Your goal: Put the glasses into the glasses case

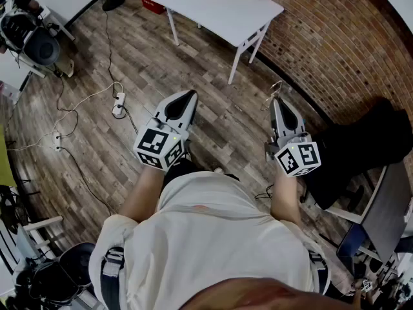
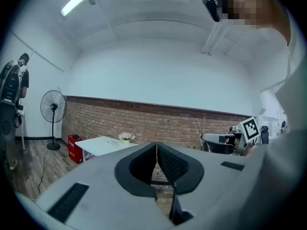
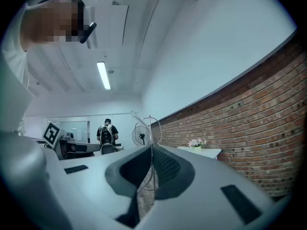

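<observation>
I am standing over a wooden floor with both grippers held out in front of me. A pair of thin wire-framed glasses [image 1: 273, 92] sticks out beyond the tips of my right gripper [image 1: 278, 103], whose jaws are shut on it. In the right gripper view the wire frame [image 3: 149, 126] rises from between the closed pads [image 3: 165, 166]. My left gripper [image 1: 186, 98] is shut with nothing between its pads [image 2: 172, 164]. I cannot make out a glasses case in any view.
A white table [image 1: 226, 15] stands ahead by the brick wall [image 1: 335, 37], with a small flower pot [image 2: 126, 137] on it. A power strip and cables [image 1: 119, 108] lie on the floor at left. Black furniture [image 1: 361, 150] is at my right. A fan [image 2: 53, 105] stands far left.
</observation>
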Available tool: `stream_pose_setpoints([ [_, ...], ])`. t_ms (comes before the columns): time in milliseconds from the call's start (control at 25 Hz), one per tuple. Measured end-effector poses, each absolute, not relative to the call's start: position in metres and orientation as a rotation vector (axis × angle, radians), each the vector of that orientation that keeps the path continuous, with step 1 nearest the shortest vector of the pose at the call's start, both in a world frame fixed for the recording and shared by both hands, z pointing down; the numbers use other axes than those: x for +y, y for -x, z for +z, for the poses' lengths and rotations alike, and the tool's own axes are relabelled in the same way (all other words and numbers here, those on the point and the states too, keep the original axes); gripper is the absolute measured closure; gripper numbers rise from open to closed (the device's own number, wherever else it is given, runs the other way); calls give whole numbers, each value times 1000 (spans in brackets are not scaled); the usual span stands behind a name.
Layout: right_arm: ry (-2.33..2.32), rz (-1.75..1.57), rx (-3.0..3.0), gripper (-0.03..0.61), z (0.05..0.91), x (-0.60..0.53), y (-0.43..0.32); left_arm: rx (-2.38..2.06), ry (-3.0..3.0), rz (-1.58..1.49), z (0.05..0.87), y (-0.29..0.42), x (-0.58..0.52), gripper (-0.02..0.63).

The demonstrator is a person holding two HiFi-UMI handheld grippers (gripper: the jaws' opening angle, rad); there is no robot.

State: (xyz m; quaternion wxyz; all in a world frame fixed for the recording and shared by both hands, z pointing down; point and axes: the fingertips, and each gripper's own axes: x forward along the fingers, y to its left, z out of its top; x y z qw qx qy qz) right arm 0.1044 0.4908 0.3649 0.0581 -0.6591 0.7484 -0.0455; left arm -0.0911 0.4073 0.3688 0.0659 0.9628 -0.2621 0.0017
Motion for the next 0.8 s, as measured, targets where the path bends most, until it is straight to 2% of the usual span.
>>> stream_pose_setpoints([
  [800, 1977, -187, 2317, 517, 375, 455, -90, -832, -2849, 18, 378, 110, 384, 595],
])
